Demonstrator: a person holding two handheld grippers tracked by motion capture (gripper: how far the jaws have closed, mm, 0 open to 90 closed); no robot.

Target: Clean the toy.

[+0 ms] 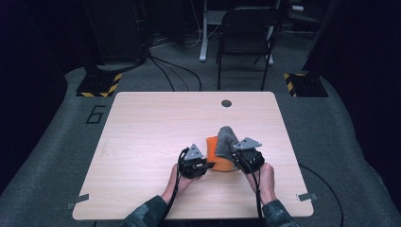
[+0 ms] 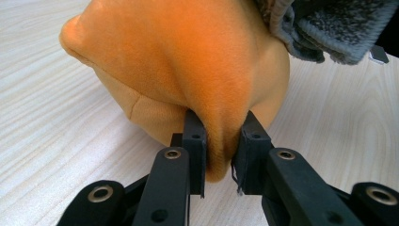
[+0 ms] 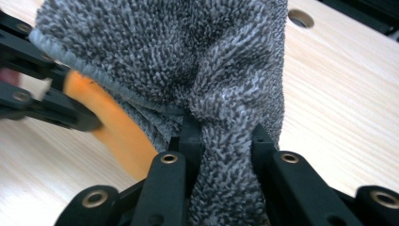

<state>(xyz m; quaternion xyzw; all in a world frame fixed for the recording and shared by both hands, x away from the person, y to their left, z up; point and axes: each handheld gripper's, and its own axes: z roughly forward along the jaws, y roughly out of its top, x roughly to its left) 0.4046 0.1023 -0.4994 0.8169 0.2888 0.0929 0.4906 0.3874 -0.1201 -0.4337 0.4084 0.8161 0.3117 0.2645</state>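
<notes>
An orange cloth (image 1: pixel 219 153) lies bunched on the table's near middle, with a grey fluffy cloth (image 1: pixel 226 138) rising behind and above it. My left gripper (image 1: pixel 204 166) sits at the orange cloth's left side. In the left gripper view the orange cloth (image 2: pixel 188 61) bulges ahead and a fold of it is pinched between the pads of my left gripper (image 2: pixel 221 141). My right gripper (image 1: pixel 235 156) holds the grey cloth from the right, lifted off the table. In the right gripper view the grey cloth (image 3: pixel 188 56) is squeezed between the jaws of my right gripper (image 3: pixel 225 136), with the orange cloth (image 3: pixel 117 132) beneath it.
The light wooden table (image 1: pixel 142 137) has a round cable hole (image 1: pixel 226 103) near its far edge. A black folding chair (image 1: pixel 246 38) stands beyond the table. Two tape strips (image 1: pixel 307 196) mark the near corners. The left gripper's arms (image 3: pixel 33 89) cross the right gripper view at left.
</notes>
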